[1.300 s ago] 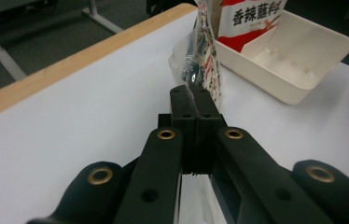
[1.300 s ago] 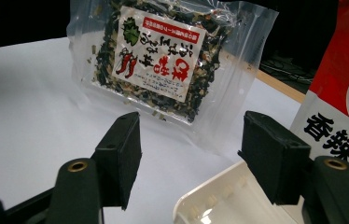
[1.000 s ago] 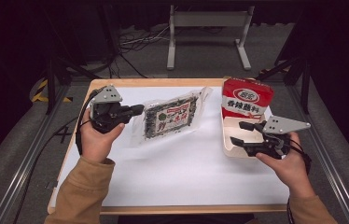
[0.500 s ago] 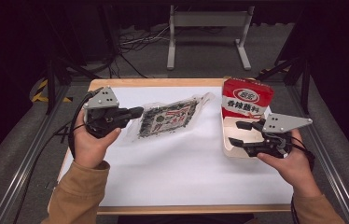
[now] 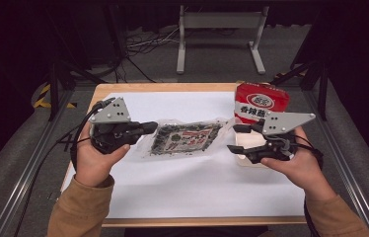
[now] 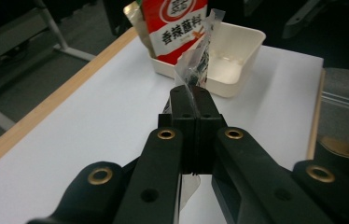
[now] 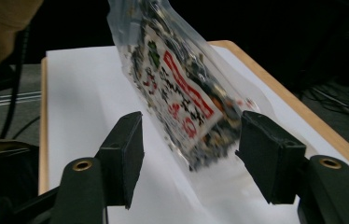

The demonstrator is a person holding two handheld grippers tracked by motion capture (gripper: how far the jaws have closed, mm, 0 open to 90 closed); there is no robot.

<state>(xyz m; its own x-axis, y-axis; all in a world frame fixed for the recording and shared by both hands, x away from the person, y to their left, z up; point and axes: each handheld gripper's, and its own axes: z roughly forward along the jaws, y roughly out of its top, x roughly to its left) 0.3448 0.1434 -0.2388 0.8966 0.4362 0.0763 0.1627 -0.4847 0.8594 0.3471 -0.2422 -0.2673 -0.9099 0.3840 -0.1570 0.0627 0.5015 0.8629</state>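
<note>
Holding a clear plastic packet with dark printed contents (image 5: 185, 139) up off the white-covered counter (image 5: 182, 192), clamped by its left edge in the left tongs (image 5: 149, 128); in the left gripper view, jaws pressed together on the crinkled film (image 6: 192, 70). Stretching now from the 9 o'clock side toward 3 o'clock, nearer the cream plastic tray (image 6: 238, 56) than half a second ago, when lying more toward 12 o'clock of the left hand. Moved in as well: the right tongs (image 5: 233, 138), jaws spread wide apart, straddling the packet's free end (image 7: 186, 107) in the right gripper view without touching it yet. Standing at the tray's 12 o'clock end, a red carton with white lettering (image 5: 261, 102), unmoved. Judging from this, a two-handed hold in preparation: probably closing on the free end next, then carrying or tearing the packet by the tray. Risk of the slippery film sliding out if gripped too near the edge.
</note>
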